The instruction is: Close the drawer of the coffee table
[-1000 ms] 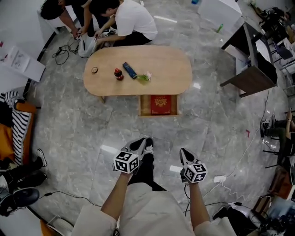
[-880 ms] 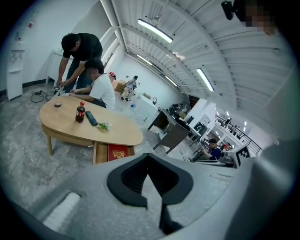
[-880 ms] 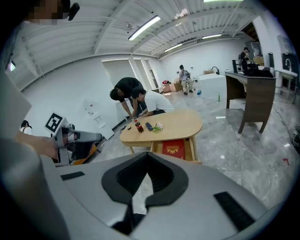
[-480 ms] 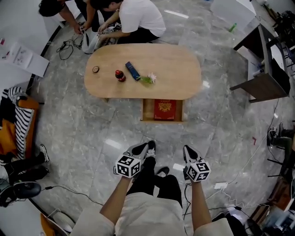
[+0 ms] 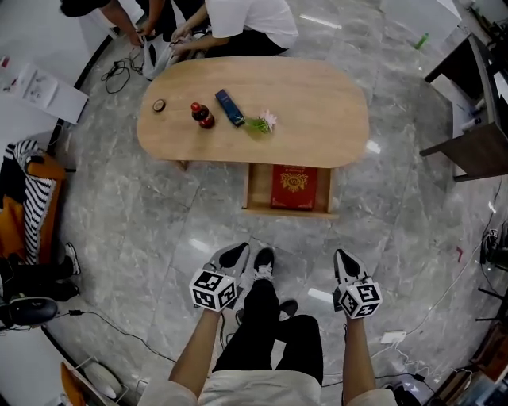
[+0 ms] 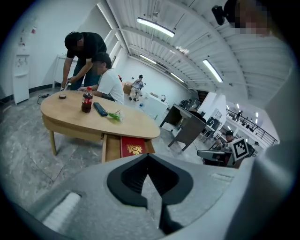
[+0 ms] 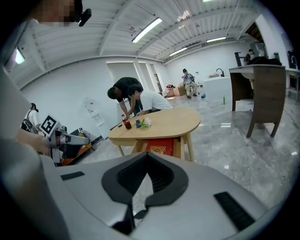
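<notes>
the drawer [image 5: 259,189] stands pulled out from under the near long edge of the oval wooden tabletop [image 5: 325,111], a little right of that edge's middle, its open front facing the person. a flat red box [image 5: 294,187] with a gold emblem fills the drawer's right part; the left part shows bare wood. on the tabletop's left half a cola bottle [image 5: 199,115] stands upright, with a dark blue pack [image 5: 229,107] lying just beside it to the right and a green sprig with a pink flower [image 5: 262,123] next to that; a small round thing [image 5: 159,105] sits near the left end. the right half is bare wood. two people [image 5: 238,20] crouch on the floor at the far left corner. on the near side, over the grey marble floor [image 5: 143,222] and well apart from the drawer, the left tongs [image 5: 235,255] and the right tongs [image 5: 346,264] both point toward the tabletop, either side of the person's dark-trousered legs [image 5: 266,337]. each pair of jaws is pressed together with nothing between them.
</notes>
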`<state>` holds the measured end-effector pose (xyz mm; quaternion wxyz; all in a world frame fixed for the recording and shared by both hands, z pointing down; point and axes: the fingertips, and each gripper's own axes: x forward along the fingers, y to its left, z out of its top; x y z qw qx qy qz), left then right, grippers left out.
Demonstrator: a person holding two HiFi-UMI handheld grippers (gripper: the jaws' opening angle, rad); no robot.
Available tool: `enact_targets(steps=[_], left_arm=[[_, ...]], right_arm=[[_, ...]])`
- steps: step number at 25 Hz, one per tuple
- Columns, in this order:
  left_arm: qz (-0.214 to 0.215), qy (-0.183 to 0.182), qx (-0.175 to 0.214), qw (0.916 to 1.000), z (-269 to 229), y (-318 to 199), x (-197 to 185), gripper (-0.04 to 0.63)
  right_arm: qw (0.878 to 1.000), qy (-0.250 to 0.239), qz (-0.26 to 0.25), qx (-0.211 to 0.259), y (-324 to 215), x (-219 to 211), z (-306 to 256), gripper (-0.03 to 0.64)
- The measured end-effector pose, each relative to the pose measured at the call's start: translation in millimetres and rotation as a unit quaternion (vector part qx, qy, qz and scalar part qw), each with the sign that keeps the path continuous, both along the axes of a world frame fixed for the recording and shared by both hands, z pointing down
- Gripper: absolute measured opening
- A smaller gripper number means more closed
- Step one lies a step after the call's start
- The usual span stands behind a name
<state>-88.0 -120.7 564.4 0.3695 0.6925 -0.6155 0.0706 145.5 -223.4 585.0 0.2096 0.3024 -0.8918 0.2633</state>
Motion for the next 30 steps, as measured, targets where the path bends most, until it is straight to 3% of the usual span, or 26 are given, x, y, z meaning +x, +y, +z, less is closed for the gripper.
enact_targets(steps=[10,18,28,30], left_arm=[[-0.031,-0.051,0.049,0.9970,154,-7,-39,0.008],[-0.066,-0.083,0.126,0.9863,234,-14,-63,0.009],[-0.082,-0.159,0.165,0.9700,274,-14,-84,0.009],[-0.074,-0.172,0.170,0.9674,274,-19,-86,0.012]], right_arm=[[0.993,-0.046,-0.055,0.091,-27,11,127,0.015],[0.984,-0.052,-0.062,0.157,-50,19,213,0.015],[0.971,-0.039,-0.084,0.222,-81,36,260,0.018],[0.969,-0.043,-0.086,0.227,-87,39,262,0.064]])
